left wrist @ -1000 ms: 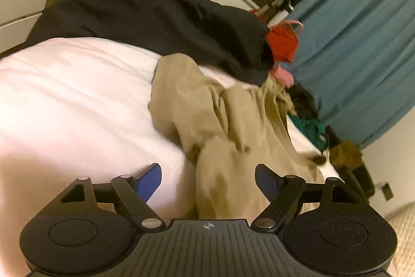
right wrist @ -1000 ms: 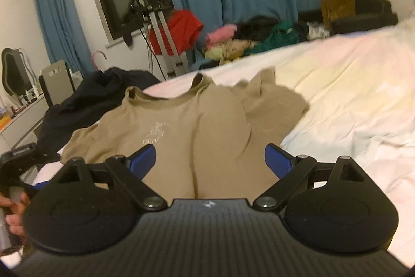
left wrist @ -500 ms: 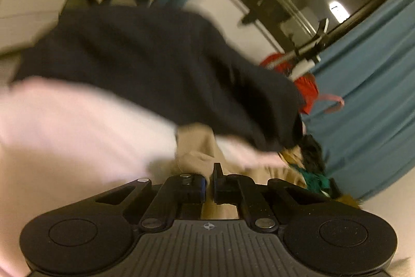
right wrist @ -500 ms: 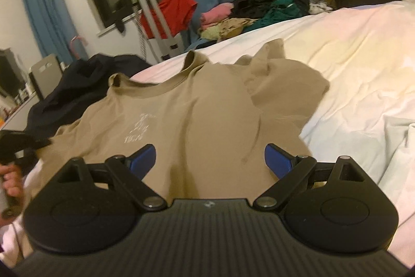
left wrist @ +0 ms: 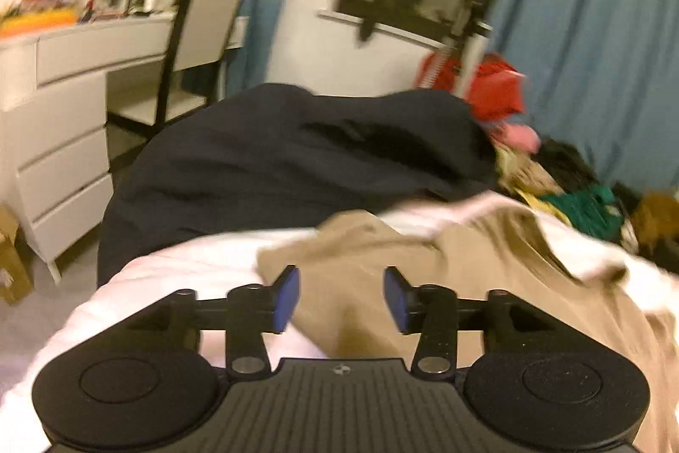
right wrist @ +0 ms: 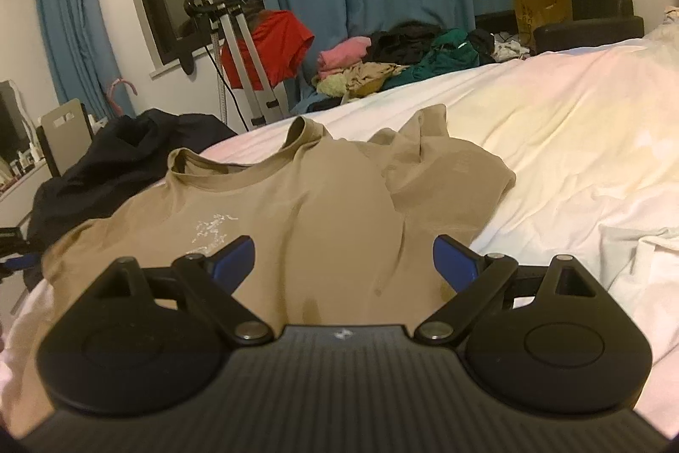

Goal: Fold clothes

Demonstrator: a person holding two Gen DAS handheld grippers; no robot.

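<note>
Parting again after being pressed together half a second ago, the left hand-held gripper [left wrist: 341, 298] now shows a clear gap between its blue pads, with nothing caught between them; the view is smeared by motion, and its outlook has swung from the dark heap toward the dresser [left wrist: 63, 105] and chair [left wrist: 199, 41] at upper left. Just beyond its tips lies one sleeve end of the tan T-shirt [right wrist: 297, 215], so it looks as though that sleeve was tugged outward and let go. The right hand-held gripper [right wrist: 343, 262] hangs spread wide and released over the shirt's lower middle, much as it did a second ago.

In the right wrist view the shirt sits centre frame on the white bed [right wrist: 551, 139], chest up with a pale printed mark, ribbed collar toward the upper left. Its sleeve on the right of the frame is bunched and doubled over, so the garment is laid out more flatly than before but not squared; no neat fold shows. My judgement: this is spreading work ahead of folding.

The cloth is thin, limp knit that creases softly; the sheet is rumpled cotton. A dark garment [left wrist: 297, 156] slumps in a matte mound at the bed's edge.
</note>
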